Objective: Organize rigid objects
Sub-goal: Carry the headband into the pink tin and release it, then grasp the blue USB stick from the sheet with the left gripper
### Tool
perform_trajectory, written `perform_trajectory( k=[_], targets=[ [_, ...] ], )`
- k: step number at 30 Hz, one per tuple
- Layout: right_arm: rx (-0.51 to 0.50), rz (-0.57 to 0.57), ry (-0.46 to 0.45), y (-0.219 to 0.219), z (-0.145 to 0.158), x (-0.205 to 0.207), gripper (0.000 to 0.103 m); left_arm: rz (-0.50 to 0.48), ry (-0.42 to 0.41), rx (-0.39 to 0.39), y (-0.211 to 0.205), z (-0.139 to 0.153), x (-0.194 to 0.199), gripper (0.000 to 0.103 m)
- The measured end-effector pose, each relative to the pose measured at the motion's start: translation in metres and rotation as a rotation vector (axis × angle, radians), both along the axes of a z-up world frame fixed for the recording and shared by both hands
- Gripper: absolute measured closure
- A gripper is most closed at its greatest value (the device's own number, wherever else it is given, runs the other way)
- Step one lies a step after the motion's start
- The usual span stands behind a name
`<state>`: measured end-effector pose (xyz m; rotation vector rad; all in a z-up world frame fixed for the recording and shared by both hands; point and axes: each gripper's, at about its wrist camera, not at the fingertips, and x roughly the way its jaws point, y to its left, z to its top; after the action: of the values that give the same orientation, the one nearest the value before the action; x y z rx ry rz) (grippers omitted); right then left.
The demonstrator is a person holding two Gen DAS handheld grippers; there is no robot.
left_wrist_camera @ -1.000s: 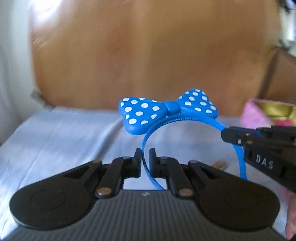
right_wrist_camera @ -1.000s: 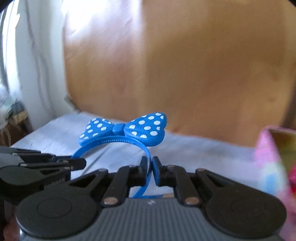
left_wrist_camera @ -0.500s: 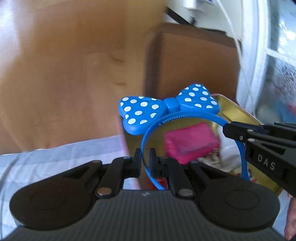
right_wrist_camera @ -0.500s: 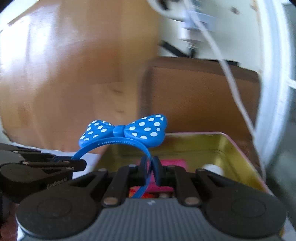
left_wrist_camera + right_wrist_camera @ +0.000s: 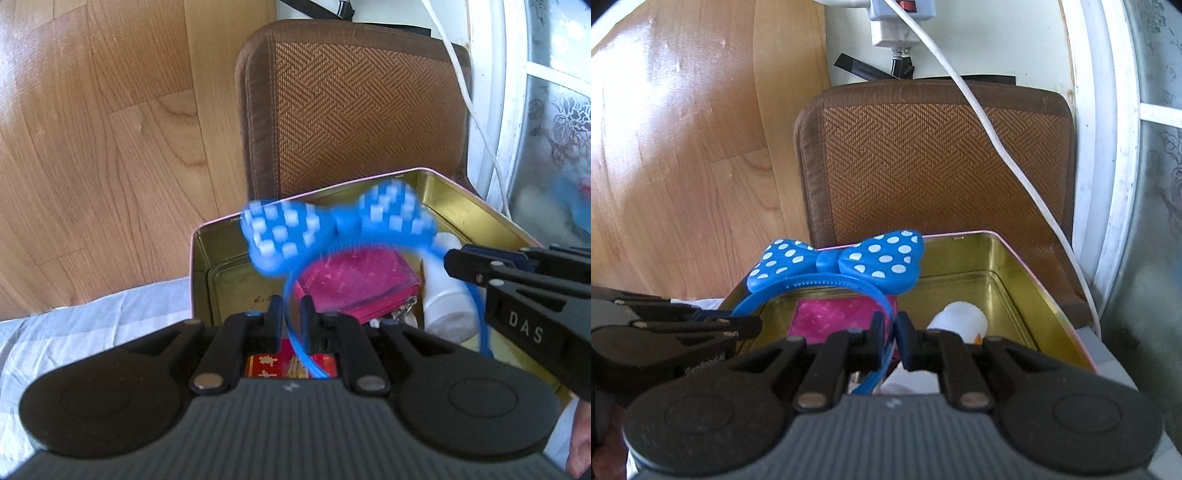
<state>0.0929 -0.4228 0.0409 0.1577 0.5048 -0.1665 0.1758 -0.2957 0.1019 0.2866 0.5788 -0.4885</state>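
A blue headband with a white-dotted bow (image 5: 332,229) (image 5: 838,264) hangs over an open gold tin (image 5: 476,210) (image 5: 1008,266). My left gripper (image 5: 291,314) has its jaws slightly apart around one end of the band, which looks blurred there. My right gripper (image 5: 890,332) is shut on the other end; it also shows at the right of the left wrist view (image 5: 461,258). In the tin lie a pink wallet (image 5: 354,280) (image 5: 827,317), a white bottle (image 5: 443,302) (image 5: 960,317) and a red packet (image 5: 266,365).
A brown woven chair back (image 5: 362,107) (image 5: 934,162) stands behind the tin. A white cable (image 5: 997,144) hangs from a power strip (image 5: 901,7). Wooden panel (image 5: 92,147) at left, white cloth (image 5: 92,325) under the tin, window frame (image 5: 1108,147) at right.
Both grippers carried the headband to the right, from over the white cloth to over the open tin. The left jaws have parted a little and the band now looks blurred.
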Motion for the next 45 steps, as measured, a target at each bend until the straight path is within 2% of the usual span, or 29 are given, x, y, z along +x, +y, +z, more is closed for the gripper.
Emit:
perform_trajectory(
  k=[3, 4, 11, 15, 19, 21, 23, 27, 30, 32, 34, 38, 39, 41, 42, 45],
  targets=[
    [0.002, -0.011, -0.009, 0.002, 0.0, -0.004, 0.081, -0.001, -0.017, 0.004, 0.007, 0.003, -0.006, 0.075],
    [0.002, -0.015, -0.014, 0.002, 0.002, -0.006, 0.081, 0.0, -0.028, 0.004, 0.014, 0.006, -0.011, 0.071],
    [0.02, 0.026, -0.077, 0.025, 0.026, -0.027, 0.081, 0.04, -0.08, -0.035, 0.064, 0.025, -0.027, 0.071],
    [0.046, 0.108, -0.124, 0.058, 0.045, -0.038, 0.081, 0.096, -0.105, -0.068, 0.126, 0.036, -0.033, 0.071],
    [0.054, 0.243, -0.138, 0.107, 0.053, -0.043, 0.081, 0.22, -0.086, -0.135, 0.211, 0.041, -0.034, 0.071],
    [0.044, 0.323, -0.119, 0.138, 0.05, -0.041, 0.081, 0.288, -0.055, -0.159, 0.251, 0.034, -0.034, 0.071],
    [0.031, 0.395, -0.086, 0.167, 0.04, -0.035, 0.08, 0.313, -0.009, -0.164, 0.277, 0.019, -0.031, 0.072],
    [0.01, 0.497, 0.03, 0.223, 0.004, -0.013, 0.079, 0.328, 0.068, -0.151, 0.295, -0.012, -0.022, 0.072],
    [0.097, 0.489, 0.127, 0.24, -0.024, 0.015, 0.079, 0.334, 0.146, -0.207, 0.306, -0.028, -0.007, 0.072],
    [0.078, 0.468, 0.13, 0.248, -0.034, 0.028, 0.079, 0.313, 0.158, -0.245, 0.311, -0.034, -0.001, 0.071],
    [0.073, 0.454, 0.142, 0.249, -0.039, 0.04, 0.07, 0.274, 0.192, -0.285, 0.316, -0.039, 0.006, 0.07],
    [0.223, 0.409, 0.184, 0.237, -0.047, 0.074, 0.069, 0.286, 0.285, -0.35, 0.322, -0.055, 0.01, 0.071],
    [0.25, 0.404, 0.191, 0.238, -0.049, 0.083, 0.069, 0.287, 0.27, -0.358, 0.318, -0.056, 0.009, 0.071],
    [0.27, 0.408, 0.219, 0.244, -0.058, 0.096, 0.076, 0.281, 0.26, -0.345, 0.316, -0.056, 0.005, 0.071],
    [0.254, 0.41, 0.233, 0.248, -0.062, 0.099, 0.082, 0.276, 0.26, -0.342, 0.315, -0.055, 0.004, 0.071],
    [0.19, 0.443, 0.264, 0.252, -0.068, 0.088, 0.084, 0.275, 0.276, -0.361, 0.324, -0.055, 0.003, 0.071]
  ],
)
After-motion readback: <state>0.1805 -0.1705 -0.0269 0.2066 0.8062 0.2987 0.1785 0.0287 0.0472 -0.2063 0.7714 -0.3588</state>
